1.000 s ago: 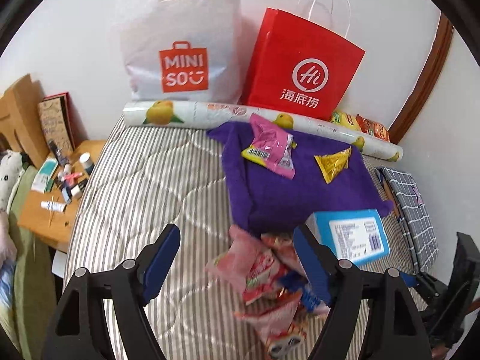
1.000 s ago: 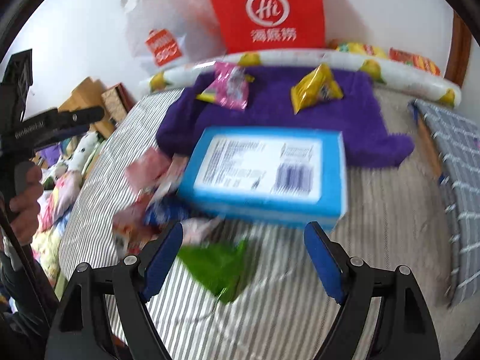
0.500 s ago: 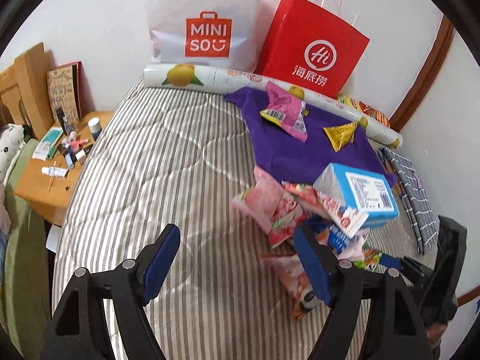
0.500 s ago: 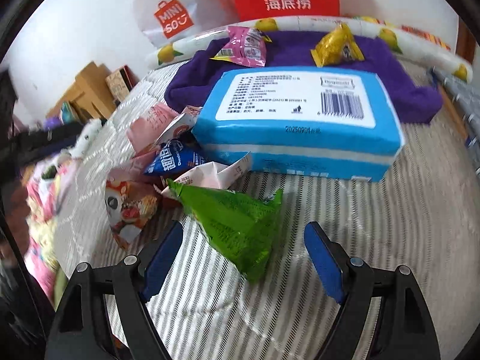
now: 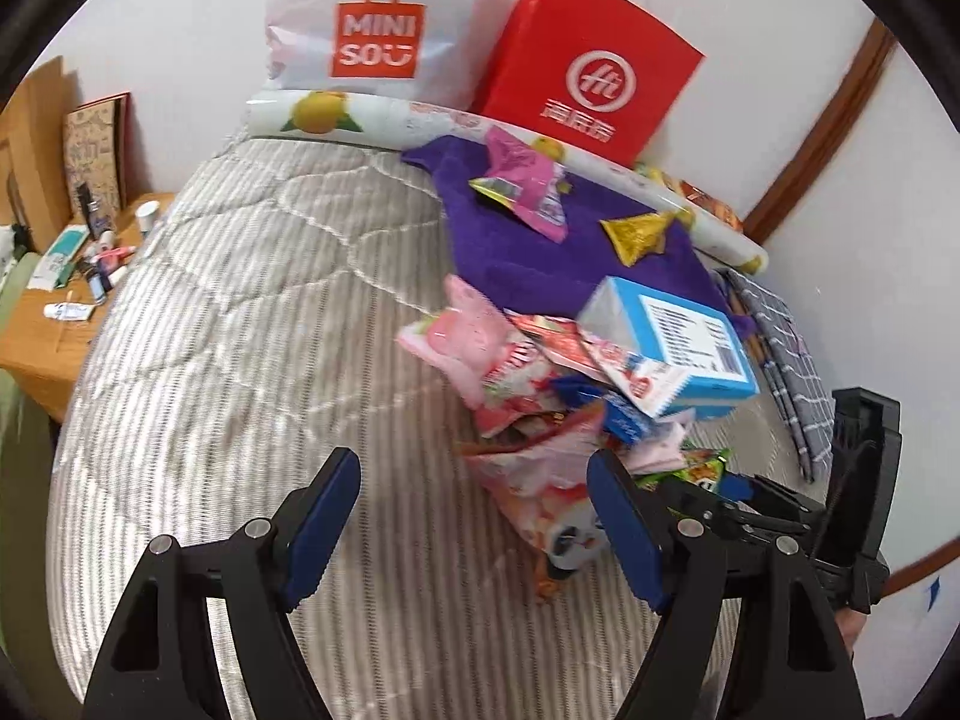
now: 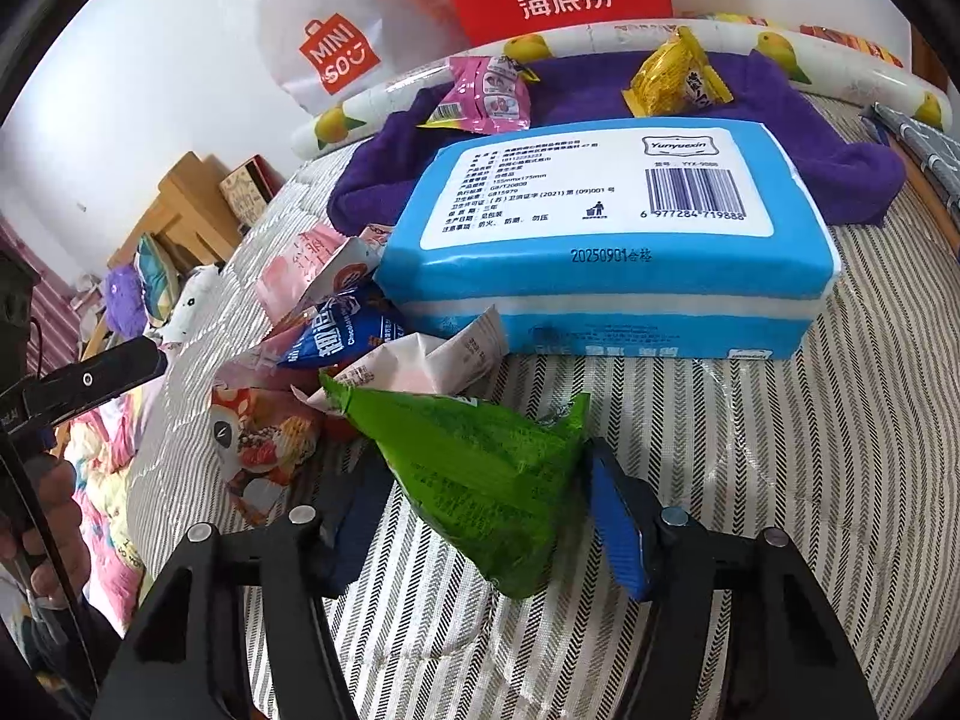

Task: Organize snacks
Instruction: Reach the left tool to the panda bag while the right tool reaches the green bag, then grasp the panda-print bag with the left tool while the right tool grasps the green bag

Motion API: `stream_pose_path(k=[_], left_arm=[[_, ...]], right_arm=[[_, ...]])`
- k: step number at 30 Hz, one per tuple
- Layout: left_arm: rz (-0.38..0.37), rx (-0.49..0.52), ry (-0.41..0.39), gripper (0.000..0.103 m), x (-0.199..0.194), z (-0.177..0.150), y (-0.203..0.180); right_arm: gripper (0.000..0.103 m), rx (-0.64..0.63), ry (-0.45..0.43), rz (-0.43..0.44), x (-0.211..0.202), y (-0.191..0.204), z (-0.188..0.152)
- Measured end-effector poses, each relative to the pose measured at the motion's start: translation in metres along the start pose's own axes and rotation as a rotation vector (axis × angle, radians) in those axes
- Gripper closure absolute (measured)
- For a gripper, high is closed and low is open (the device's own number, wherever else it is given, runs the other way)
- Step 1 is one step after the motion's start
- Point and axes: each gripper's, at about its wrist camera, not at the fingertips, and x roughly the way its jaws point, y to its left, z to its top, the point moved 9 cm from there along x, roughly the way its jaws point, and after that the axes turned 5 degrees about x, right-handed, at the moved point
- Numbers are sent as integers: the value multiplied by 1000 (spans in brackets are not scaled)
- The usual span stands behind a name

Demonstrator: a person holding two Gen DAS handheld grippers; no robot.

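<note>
From the left wrist camera, the left gripper (image 5: 474, 516) has its two blue fingers wide apart and holds nothing; it hangs over the striped bed (image 5: 240, 312). Just ahead and a bit to its right lies a messy pile of snacks (image 5: 528, 384), with pink, red and blue packets lying on top of each other, right next to a blue pack (image 5: 678, 348). Farther back, a pink packet (image 5: 528, 192) and a yellow packet (image 5: 636, 234) lie apart on a purple cloth (image 5: 528, 264). A white bag (image 5: 372, 30) and a red bag (image 5: 594, 72) stand by the wall. From the right wrist camera, the right gripper (image 6: 480, 510) has a green snack bag (image 6: 474, 474) between its fingers. The fingers sit close on both sides of the bag, but I cannot tell if they squeeze it yet. The bag lies on the bed, just in front of the blue pack. The pile lies to the left of the green bag. I think the job has only just begun. Two packets on the cloth may be sorted. The pile is a mess and the green bag has not been put away.
</note>
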Motion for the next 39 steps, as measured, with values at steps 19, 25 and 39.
stream_pose_path(k=[19, 25, 39], left_arm=[[9, -24, 107, 35, 58, -15, -39], [-3, -37, 130, 59, 64, -19, -41], [-26, -21, 69, 65, 14, -18, -49]], right_arm=[[41, 28, -116, -81, -64, -50, -14], [41, 29, -135, -113, -76, -61, -18], [42, 40, -169, -107, -101, -53, -13]])
